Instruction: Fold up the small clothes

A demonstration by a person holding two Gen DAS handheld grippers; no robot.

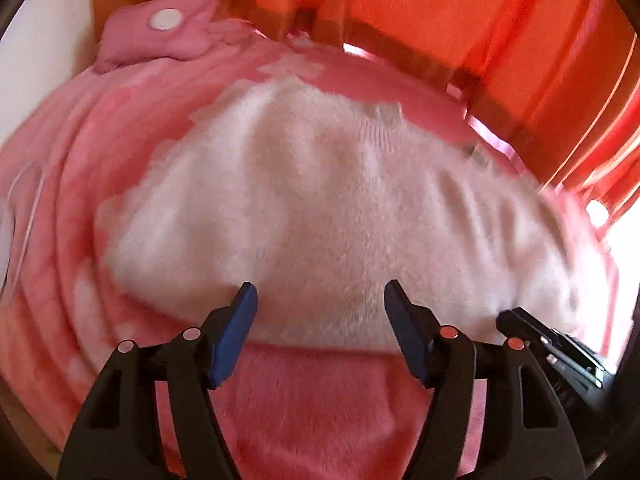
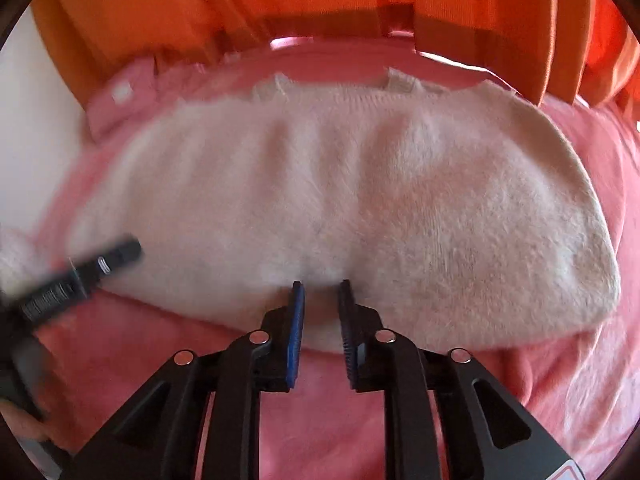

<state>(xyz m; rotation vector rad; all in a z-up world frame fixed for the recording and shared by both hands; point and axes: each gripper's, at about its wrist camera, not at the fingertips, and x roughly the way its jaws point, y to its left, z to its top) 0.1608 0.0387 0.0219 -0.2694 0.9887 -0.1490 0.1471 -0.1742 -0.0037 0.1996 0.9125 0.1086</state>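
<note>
A small fluffy white knit garment lies spread flat on a pink blanket; it also shows in the right wrist view. My left gripper is open, its blue pads wide apart over the garment's near hem and holding nothing. My right gripper has its pads a narrow gap apart, with the garment's near hem pinched and bunched between them. The left gripper's body shows blurred at the left of the right wrist view.
The pink blanket covers the surface under the garment. A pink pillow with a white patch lies at the far left. Orange curtains hang behind. A white wall stands at the left.
</note>
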